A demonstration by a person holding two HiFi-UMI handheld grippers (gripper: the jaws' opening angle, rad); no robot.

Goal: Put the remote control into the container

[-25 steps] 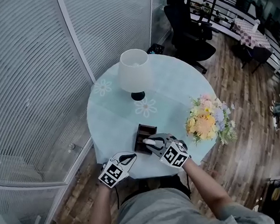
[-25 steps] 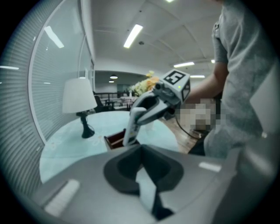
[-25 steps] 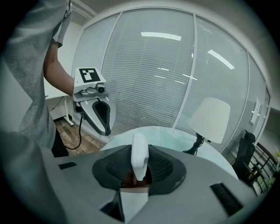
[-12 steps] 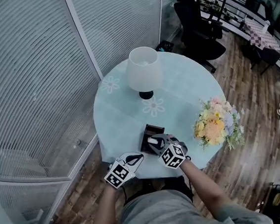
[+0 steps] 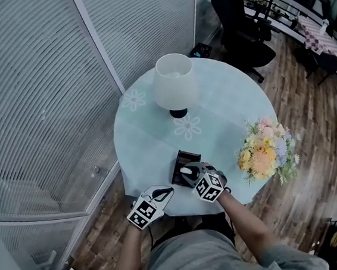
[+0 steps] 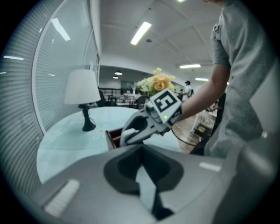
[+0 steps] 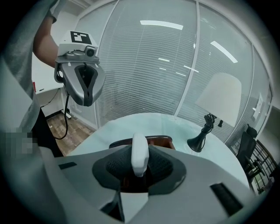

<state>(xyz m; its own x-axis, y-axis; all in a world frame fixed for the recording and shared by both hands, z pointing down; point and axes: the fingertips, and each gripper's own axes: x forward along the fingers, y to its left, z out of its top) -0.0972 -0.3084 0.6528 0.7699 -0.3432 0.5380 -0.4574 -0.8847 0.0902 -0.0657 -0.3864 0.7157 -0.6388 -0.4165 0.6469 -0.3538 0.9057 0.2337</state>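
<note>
Right gripper point(image 7: 140, 171) holds the light, stiff, slick remote point(image 7: 139, 153) across its width, fingers part-open, just above the container point(image 7: 161, 141); left gripper point(image 6: 141, 168) fingers closed, empty.

Quick count: there was 1 round table point(image 5: 151, 139). On it sat 1 white-shaded lamp point(image 5: 174, 83) toward the far edge, 1 flower bouquet point(image 5: 265, 154) at the right edge and 1 dark wooden container point(image 5: 180, 160) by the near edge. The tablecloth had 2 daisy prints point(image 5: 133, 99). Only 1 remote control point(image 7: 140, 157) showed up, a white one. There were 2 grippers total, the left gripper point(image 5: 164, 191) and the right gripper point(image 5: 190, 172), with 1 marker cube point(image 5: 142, 211) each, so 2 cubes. The dark office chairs point(image 5: 237, 16) past the table were too bunched up to count.
</note>
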